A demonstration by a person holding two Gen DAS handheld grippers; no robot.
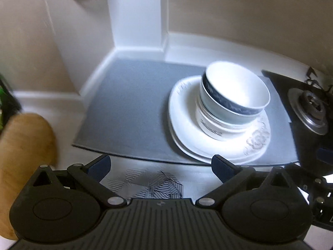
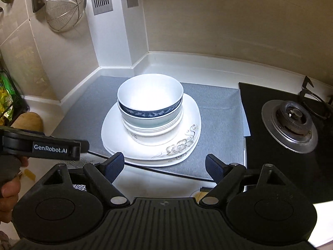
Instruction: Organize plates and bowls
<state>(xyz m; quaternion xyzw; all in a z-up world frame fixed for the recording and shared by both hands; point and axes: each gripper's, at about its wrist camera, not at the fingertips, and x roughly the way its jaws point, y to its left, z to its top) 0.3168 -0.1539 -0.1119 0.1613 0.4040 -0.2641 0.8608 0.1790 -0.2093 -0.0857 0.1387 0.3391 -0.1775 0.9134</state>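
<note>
A stack of bowls (image 2: 149, 108), the top one white with a dark blue band, stands on stacked white square plates (image 2: 183, 145) with a flower print. The stack sits on a grey mat (image 2: 87, 112). In the left wrist view the bowls (image 1: 233, 95) and plates (image 1: 183, 125) lie ahead to the right. My left gripper (image 1: 161, 166) is open and empty, short of the mat's near edge. My right gripper (image 2: 165, 164) is open and empty, just before the plates' near edge. The left gripper's body (image 2: 41, 145) shows at the left of the right wrist view.
A black gas stove with a burner (image 2: 289, 123) adjoins the mat on the right. White walls and a corner column (image 2: 116, 31) stand behind. A wire strainer (image 2: 64, 8) hangs at upper left. A wooden board (image 1: 25, 145) and a green packet (image 2: 6, 95) are at left.
</note>
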